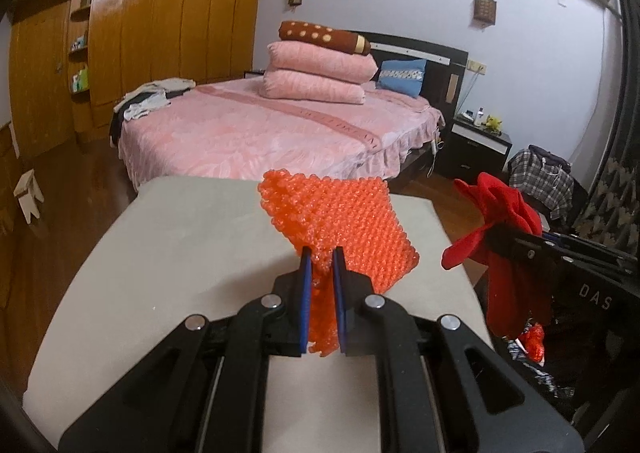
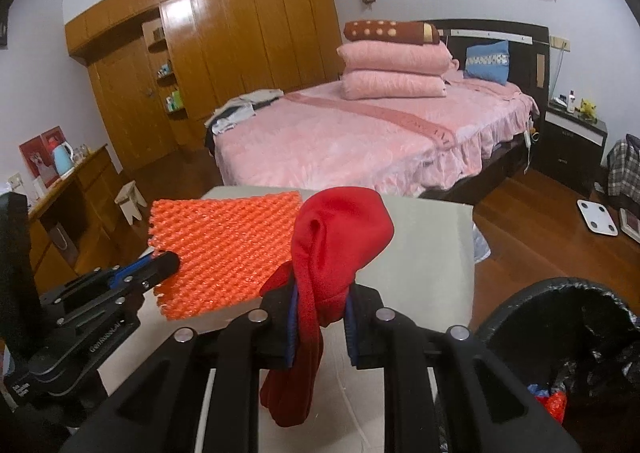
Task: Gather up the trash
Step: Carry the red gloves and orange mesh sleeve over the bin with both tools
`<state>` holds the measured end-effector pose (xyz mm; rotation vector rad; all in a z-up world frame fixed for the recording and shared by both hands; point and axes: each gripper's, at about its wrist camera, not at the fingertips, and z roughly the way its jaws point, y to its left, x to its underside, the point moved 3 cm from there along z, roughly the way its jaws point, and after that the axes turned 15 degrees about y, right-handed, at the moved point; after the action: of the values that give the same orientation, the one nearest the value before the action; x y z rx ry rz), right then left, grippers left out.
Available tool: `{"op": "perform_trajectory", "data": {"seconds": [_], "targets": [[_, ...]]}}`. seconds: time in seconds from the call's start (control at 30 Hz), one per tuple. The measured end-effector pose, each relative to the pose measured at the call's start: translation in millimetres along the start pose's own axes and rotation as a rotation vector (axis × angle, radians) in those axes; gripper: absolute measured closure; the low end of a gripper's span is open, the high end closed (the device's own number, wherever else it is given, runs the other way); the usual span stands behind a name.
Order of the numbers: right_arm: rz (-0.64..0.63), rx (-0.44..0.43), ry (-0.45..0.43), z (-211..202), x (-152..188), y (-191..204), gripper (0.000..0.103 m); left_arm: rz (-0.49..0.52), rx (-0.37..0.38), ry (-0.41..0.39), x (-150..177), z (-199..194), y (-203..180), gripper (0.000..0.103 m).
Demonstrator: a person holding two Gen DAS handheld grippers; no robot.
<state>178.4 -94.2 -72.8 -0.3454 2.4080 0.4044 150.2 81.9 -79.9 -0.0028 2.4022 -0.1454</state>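
Left wrist view: left gripper (image 1: 322, 253) pinching orange foam net (image 1: 344, 221) above grey table (image 1: 168, 253). Right gripper (image 2: 320, 295) pinching red cloth (image 2: 336, 237), just beside. Black bin (image 2: 560, 317) lower right. Pink bed (image 2: 360, 141) beyond the table.

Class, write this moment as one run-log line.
left hand-held gripper: shut on orange mesh | right hand-held gripper: shut on red cloth | both above table | bin: lower right
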Motion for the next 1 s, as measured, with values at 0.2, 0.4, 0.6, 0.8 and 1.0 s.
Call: {"op": "perform_trajectory", "data": {"seconds": [0.2, 0.4, 0.6, 0.8, 1.0], "targets": [[-0.011, -0.001, -0.043, -29.1, 3.2, -0.7, 0.084, 0.014, -0.004, -0.039, -0.4, -24.5, -15.0, 0.094], [-0.019, 0.006, -0.090, -62.4, 9.2, -6.1, 0.084, 0.045, 0.011, -0.075, -0.3, -46.8, -36.2, 0.094], [-0.004, 0.029, -0.134, -95.8, 15.5, -17.0, 0.084, 0.110, 0.050, -0.109, 0.1, -66.2, -68.0, 0.094], [0.021, 0.073, -0.168, -124.7, 23.2, -39.3, 0.084, 0.170, 0.101, -0.126, 4.7, -75.5, -103.3, 0.094], [0.058, 0.132, -0.178, -143.9, 36.8, -68.2, 0.084, 0.230, 0.156, -0.125, 8.3, -74.1, -139.4, 0.094]]}}
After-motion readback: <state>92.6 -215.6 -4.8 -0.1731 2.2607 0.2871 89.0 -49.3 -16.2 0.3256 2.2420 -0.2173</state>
